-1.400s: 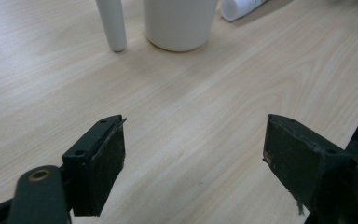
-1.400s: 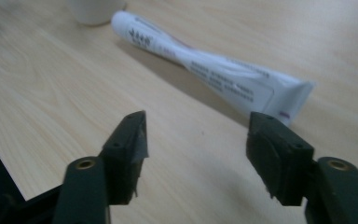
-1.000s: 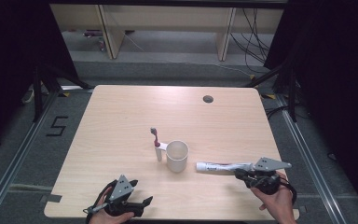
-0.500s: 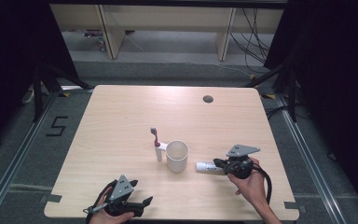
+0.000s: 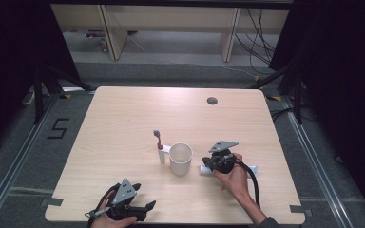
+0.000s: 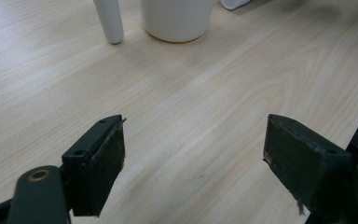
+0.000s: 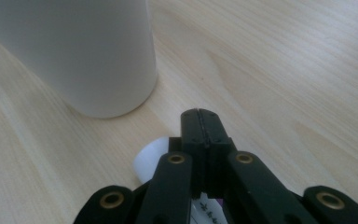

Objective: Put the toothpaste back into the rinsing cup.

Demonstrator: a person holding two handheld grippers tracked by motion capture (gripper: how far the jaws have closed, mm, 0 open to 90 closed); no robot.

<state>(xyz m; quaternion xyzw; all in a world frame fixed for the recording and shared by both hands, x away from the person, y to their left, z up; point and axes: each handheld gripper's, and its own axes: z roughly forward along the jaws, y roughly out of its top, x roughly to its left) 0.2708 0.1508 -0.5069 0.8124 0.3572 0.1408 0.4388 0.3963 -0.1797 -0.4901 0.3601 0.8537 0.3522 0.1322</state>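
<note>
At a pale wooden table [image 5: 123,118], the right gripper [image 7: 200,122] has its jaws pressed together, lying over a white tube [image 7: 151,159] whose cap end pokes out just beside a white cup [image 5: 180,158]; whether the jaws pinch the tube is hard to make out. The left gripper [image 6: 193,161] rests near the table's front edge, jaws spread wide and empty. A toothbrush [image 5: 159,142] stands beside the cup.
</note>
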